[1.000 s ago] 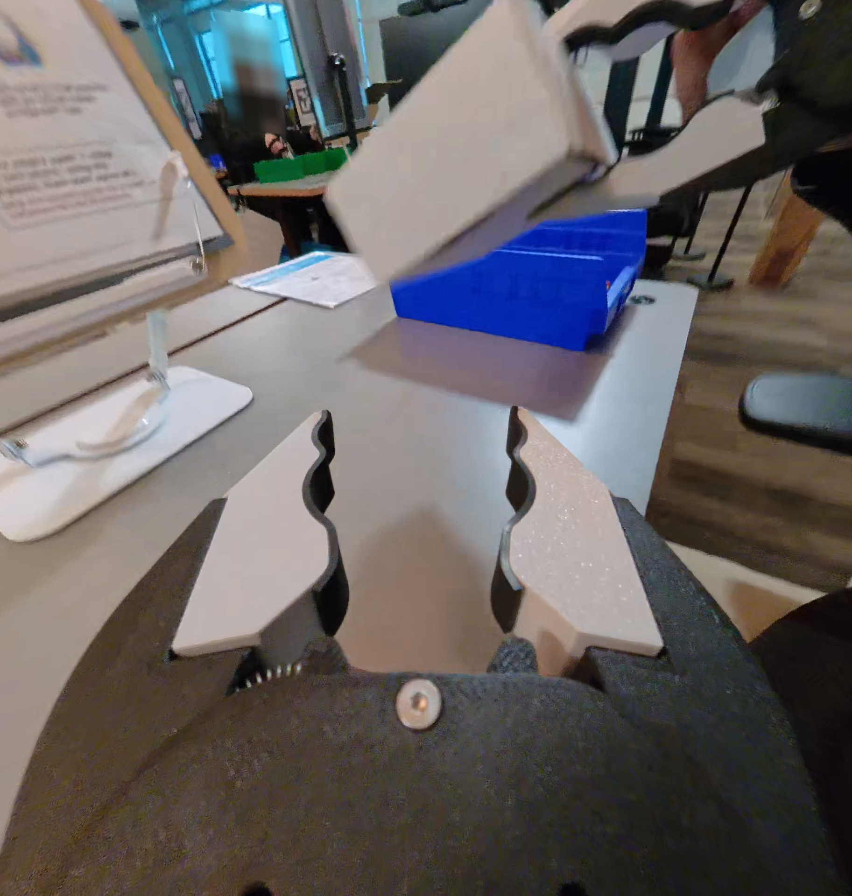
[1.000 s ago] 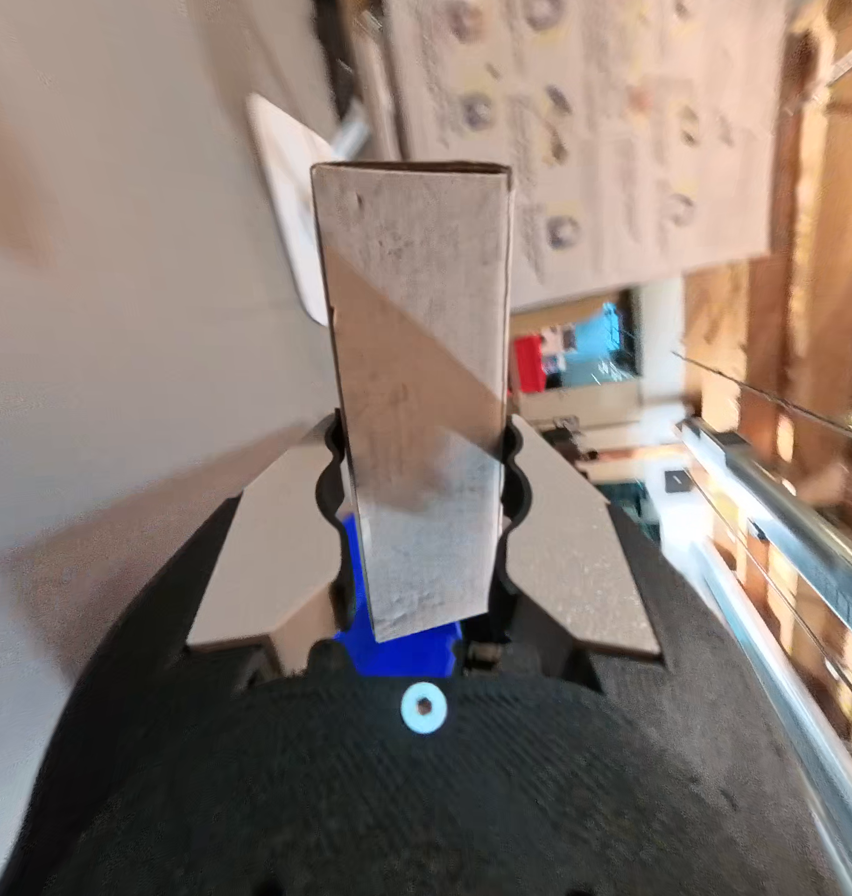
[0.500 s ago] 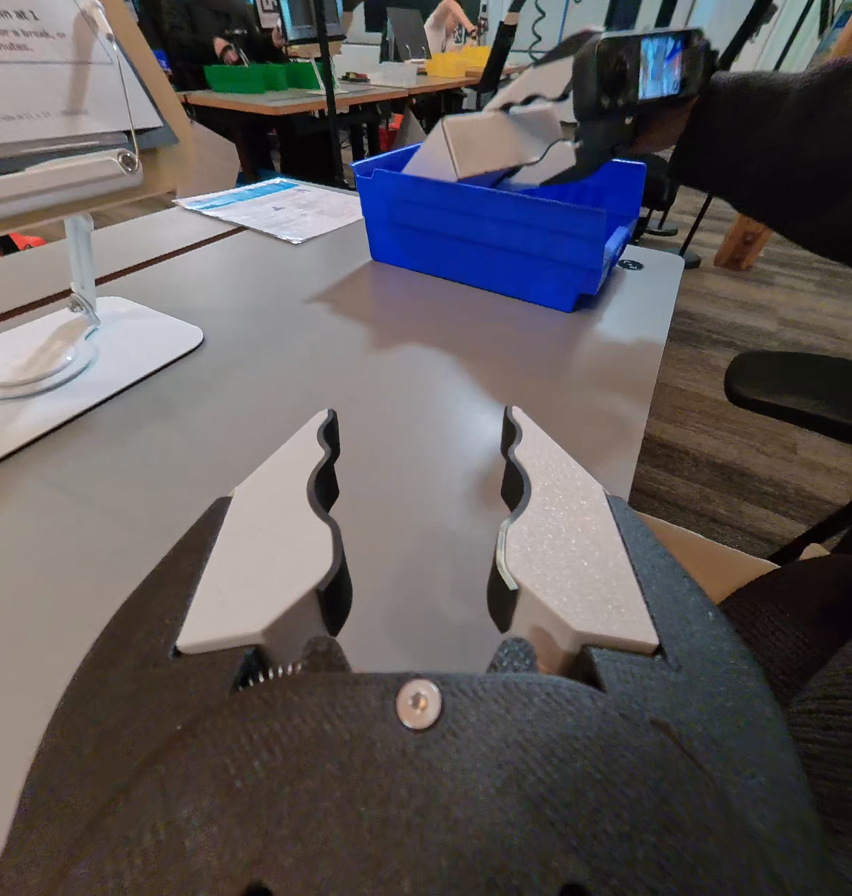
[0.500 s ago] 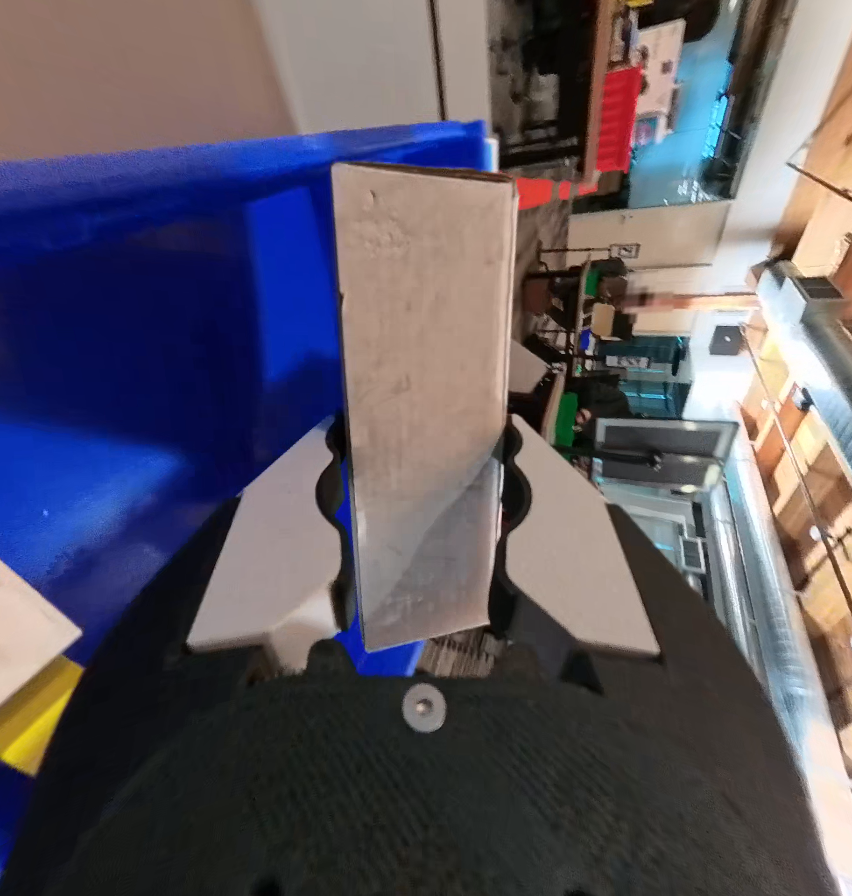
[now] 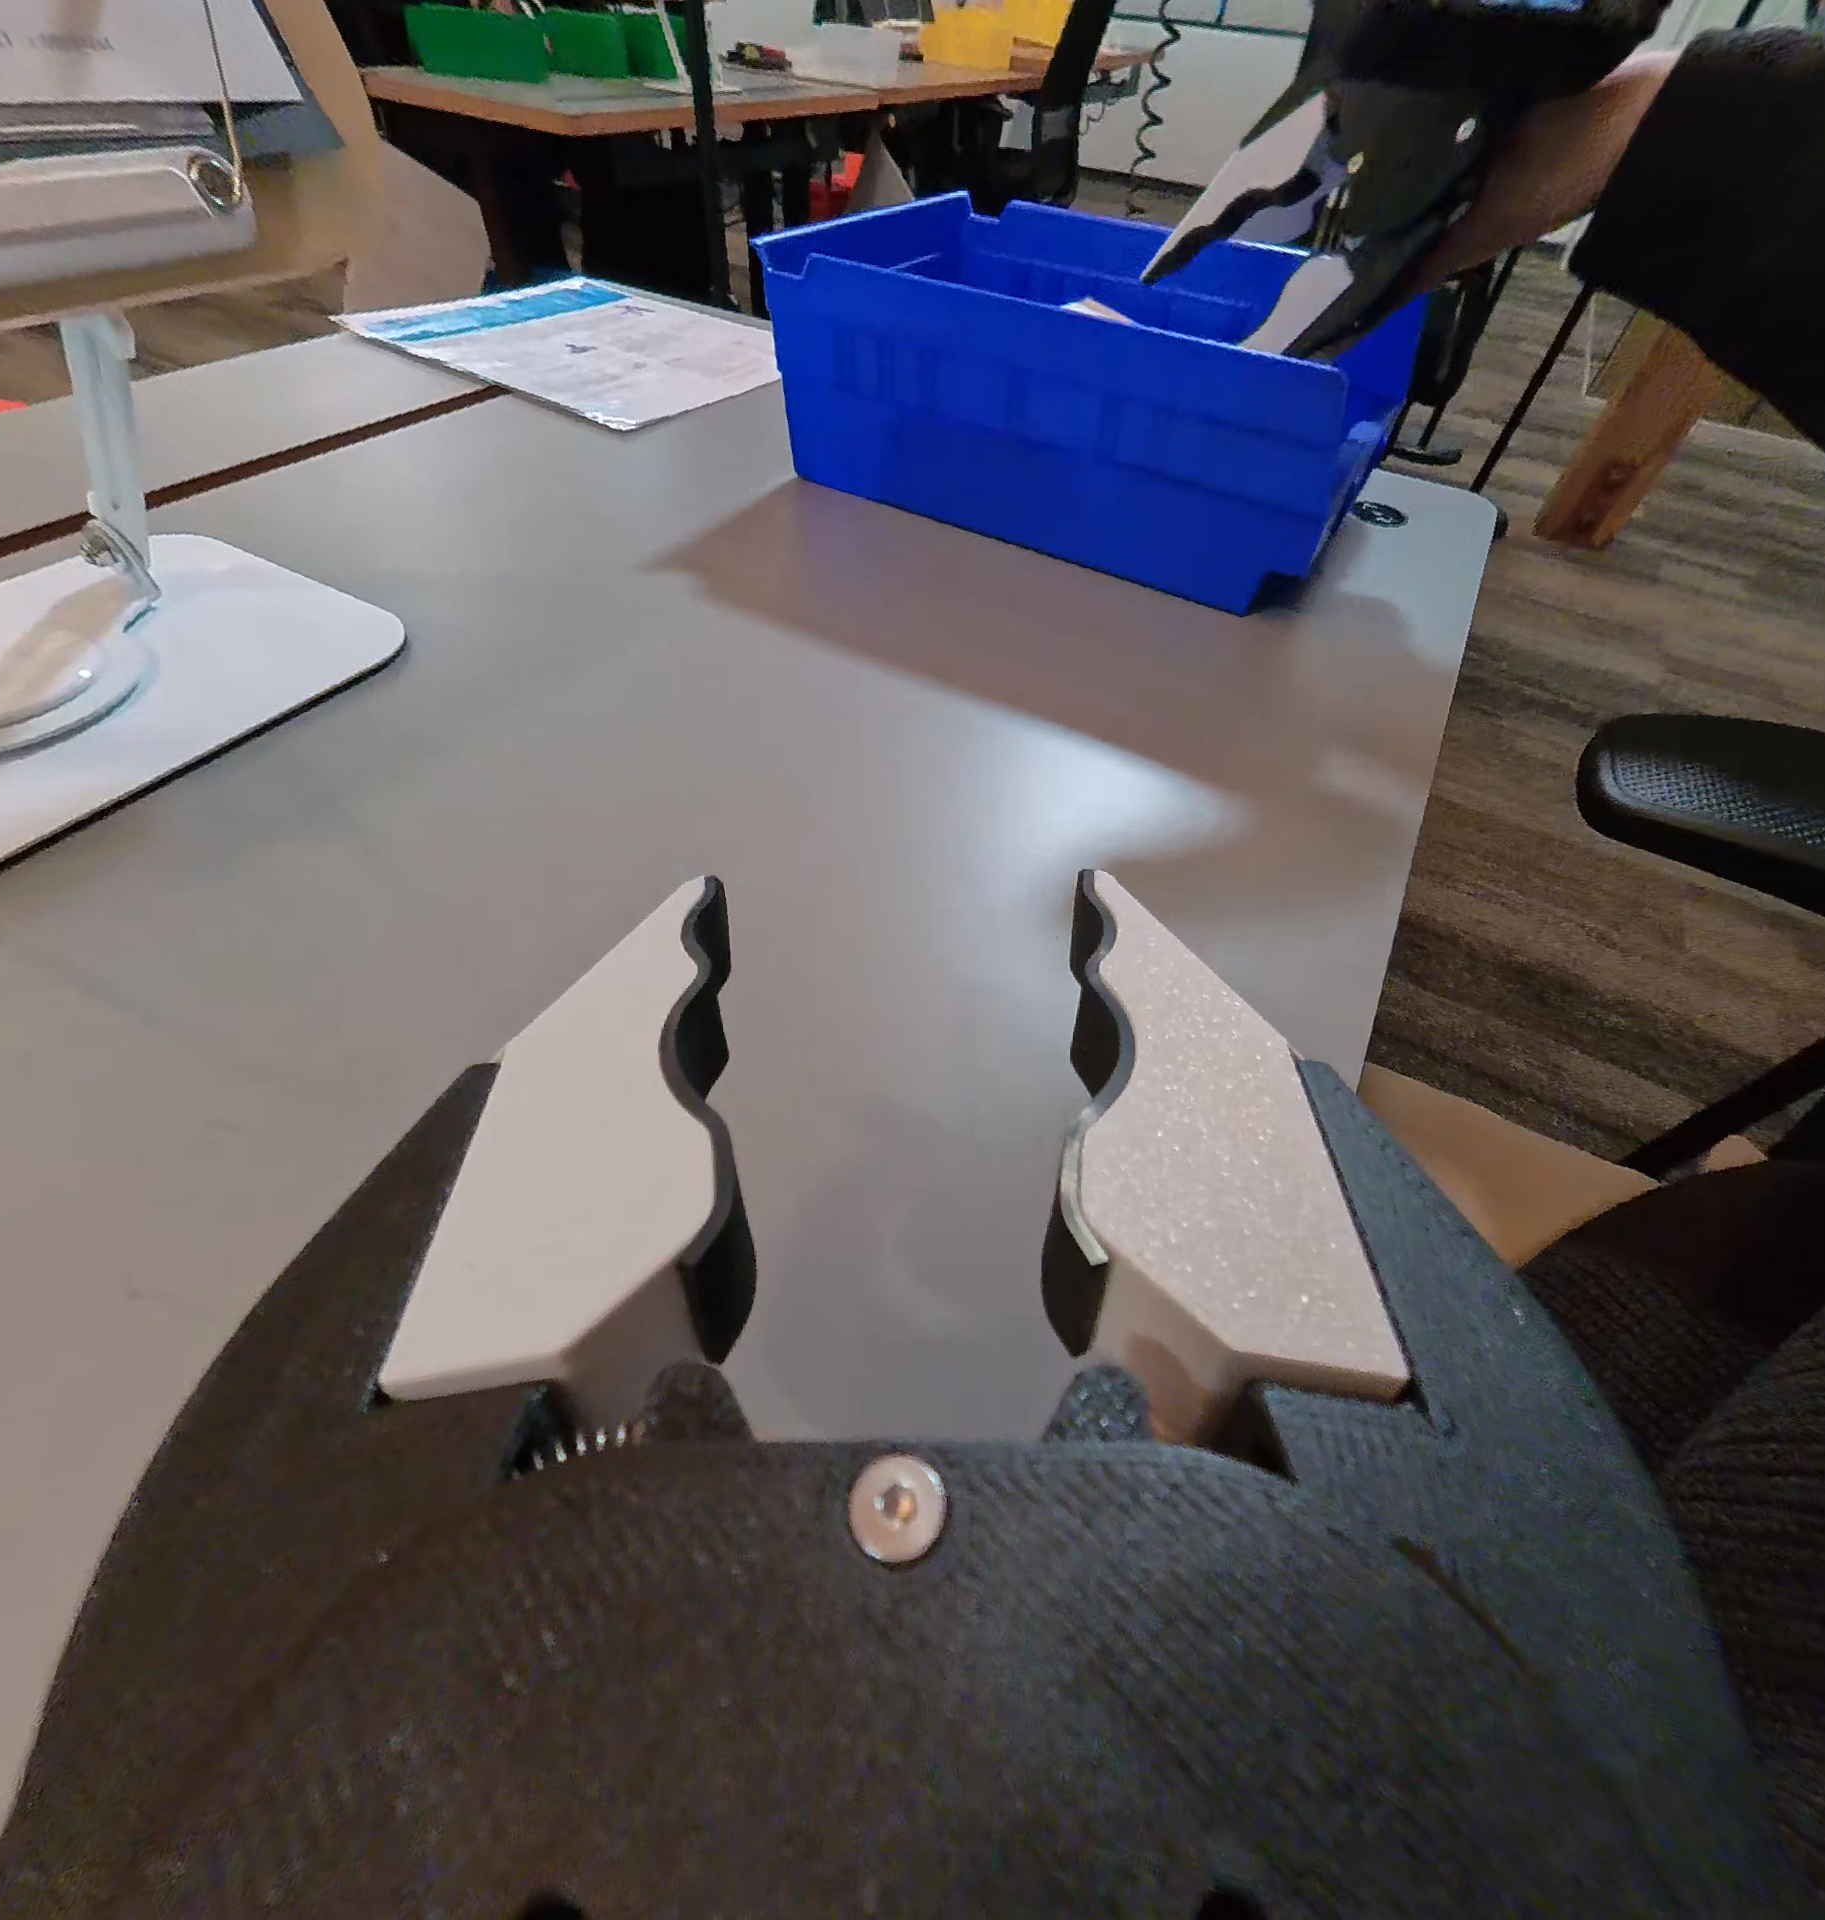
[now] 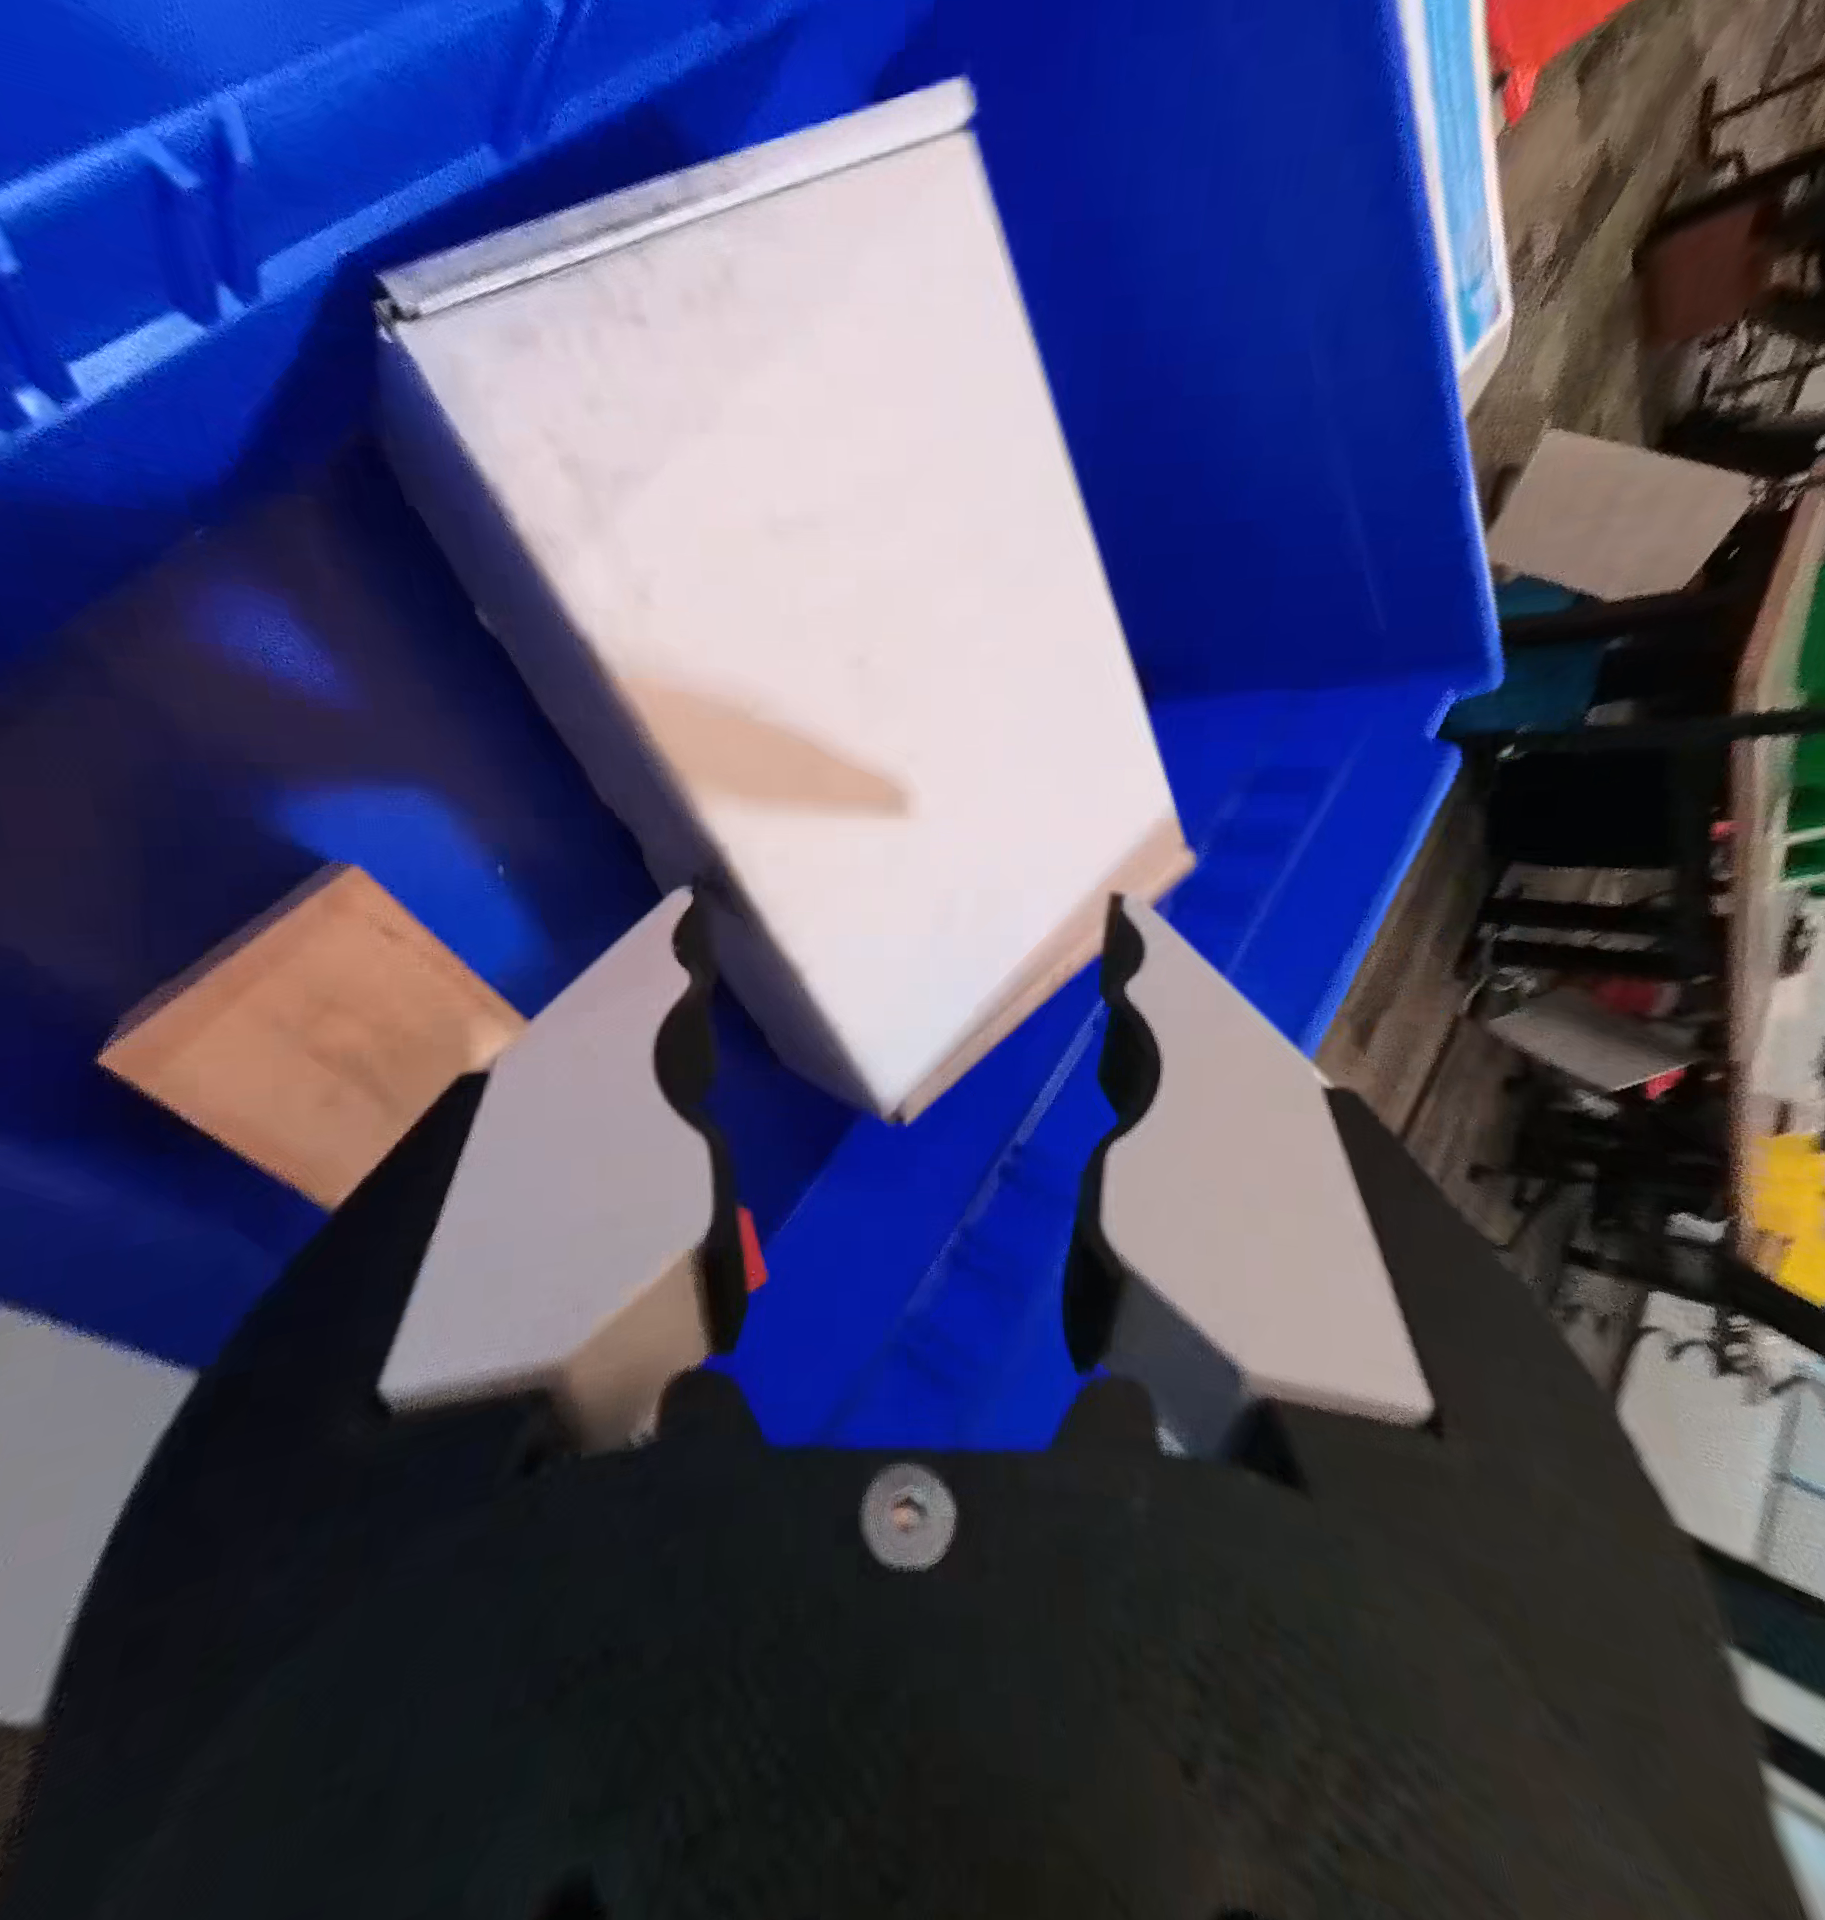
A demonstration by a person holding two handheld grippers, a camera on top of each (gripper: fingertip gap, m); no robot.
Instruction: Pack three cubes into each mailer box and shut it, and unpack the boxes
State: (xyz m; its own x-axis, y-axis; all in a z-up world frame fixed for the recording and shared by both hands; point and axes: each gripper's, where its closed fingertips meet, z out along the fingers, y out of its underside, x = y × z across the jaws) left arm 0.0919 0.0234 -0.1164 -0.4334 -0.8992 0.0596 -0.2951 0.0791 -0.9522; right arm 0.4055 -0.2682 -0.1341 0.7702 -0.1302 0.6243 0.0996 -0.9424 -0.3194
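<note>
A white mailer box (image 6: 783,540), shut, lies tilted inside the blue bin (image 6: 1251,312). My right gripper (image 6: 903,914) is open just above the box's near corner, with its fingers clear of the box. A tan block (image 6: 305,1029) lies in the bin to the left, and a bit of red (image 6: 750,1247) shows behind the left finger. In the left wrist view the right gripper (image 5: 1230,270) hangs over the bin's (image 5: 1043,416) right end. My left gripper (image 5: 897,894) is open and empty, low over the grey table (image 5: 679,779).
A white stand base (image 5: 160,644) holding a document board sits at the table's left. A printed sheet (image 5: 575,343) lies behind, left of the bin. The table's right edge is near, with a black chair armrest (image 5: 1739,800) beyond it. My right tips are roughly 6 centimetres from the tan block (image 6: 305,1029).
My right gripper carried the mailer box down into the blue bin and let go of it; the box now lies tilted in the bin. My left gripper stayed open over the table.
</note>
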